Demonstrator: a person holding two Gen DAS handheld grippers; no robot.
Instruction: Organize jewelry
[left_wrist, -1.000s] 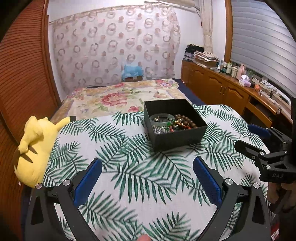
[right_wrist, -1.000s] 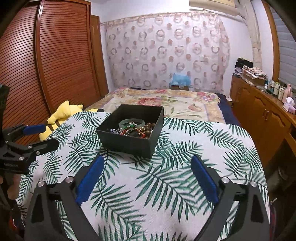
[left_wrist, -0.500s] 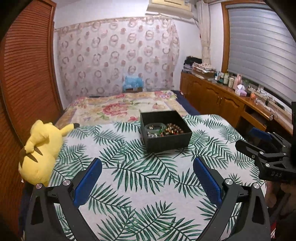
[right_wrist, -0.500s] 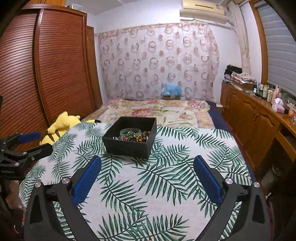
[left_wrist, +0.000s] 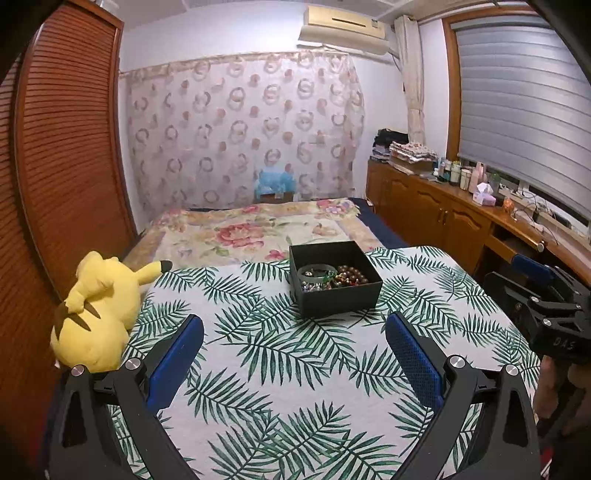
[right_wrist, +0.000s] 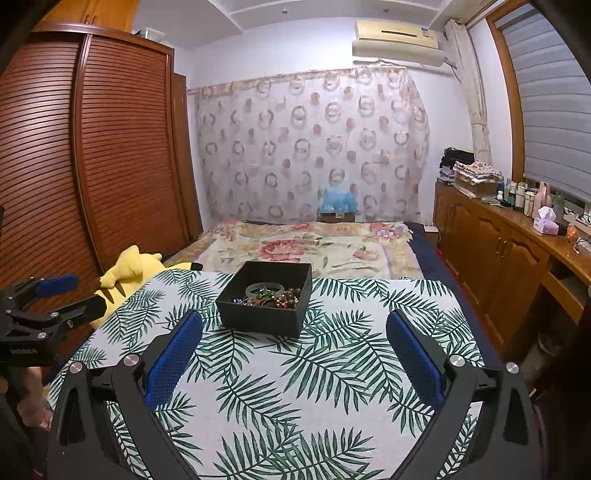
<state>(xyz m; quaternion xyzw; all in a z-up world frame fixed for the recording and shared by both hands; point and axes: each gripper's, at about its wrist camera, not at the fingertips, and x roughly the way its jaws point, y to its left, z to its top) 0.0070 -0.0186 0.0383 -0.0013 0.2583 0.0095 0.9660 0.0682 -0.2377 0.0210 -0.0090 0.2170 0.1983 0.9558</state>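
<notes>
A black open box (left_wrist: 334, 295) (right_wrist: 264, 314) stands on the palm-leaf tablecloth (left_wrist: 280, 354) (right_wrist: 332, 369). Inside lie a grey-green bangle (left_wrist: 314, 271) (right_wrist: 264, 288), brown bead strands (left_wrist: 351, 274) (right_wrist: 290, 297) and small coloured pieces. My left gripper (left_wrist: 293, 334) is open and empty, well short of the box. My right gripper (right_wrist: 294, 330) is also open and empty, just in front of the box. Each gripper shows at the edge of the other's view, the right gripper (left_wrist: 532, 291) at the right and the left gripper (right_wrist: 61, 295) at the left.
A yellow plush toy (left_wrist: 96, 310) (right_wrist: 129, 273) lies at the table's left edge. Behind the table is a bed with a floral cover (left_wrist: 255, 232). Wooden cabinets (right_wrist: 509, 266) run along the right, a slatted wardrobe (right_wrist: 92, 147) along the left.
Both grippers have drawn back and tilted up, so the box looks smaller and farther and more of the room shows. Both stay open and empty.
</notes>
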